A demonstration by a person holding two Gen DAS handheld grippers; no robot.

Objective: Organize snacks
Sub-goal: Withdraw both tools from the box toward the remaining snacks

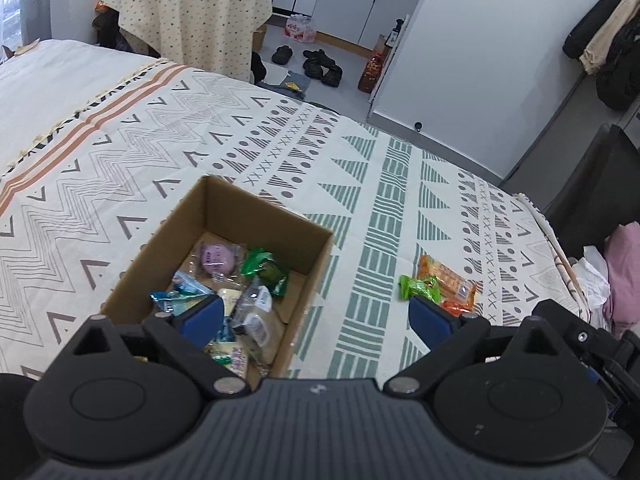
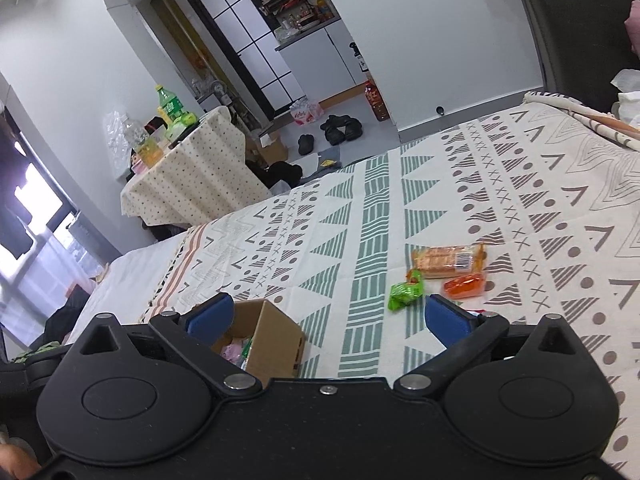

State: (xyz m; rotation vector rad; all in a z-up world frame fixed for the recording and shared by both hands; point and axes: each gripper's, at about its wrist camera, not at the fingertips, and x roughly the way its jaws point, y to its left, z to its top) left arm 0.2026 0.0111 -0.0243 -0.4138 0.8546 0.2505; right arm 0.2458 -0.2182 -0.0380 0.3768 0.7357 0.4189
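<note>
An open cardboard box [image 1: 168, 236] [image 2: 276, 332] sits on the patterned bedspread and holds several wrapped snacks, among them a purple round one [image 1: 218, 258] and a green one [image 1: 266, 268]. To its right, three snacks lie loose on the cloth: a green packet [image 1: 416, 286] [image 2: 404, 292], a long orange biscuit pack [image 1: 446, 276] [image 2: 448, 258] and a small orange-red packet [image 1: 454, 306] [image 2: 464, 286]. My left gripper [image 1: 316, 316] hangs open above the box's right side, holding nothing. My right gripper [image 2: 328, 316] is open too, just short of the green packet.
The bedspread [image 1: 280, 152] stretches far and left of the box. Past the bed's edge stand a small table under a dotted cloth [image 1: 192, 8] with bottles [image 2: 170, 106], shoes on the floor [image 1: 320, 64] and a white cabinet [image 1: 460, 40]. Clothes [image 1: 624, 276] pile at the right.
</note>
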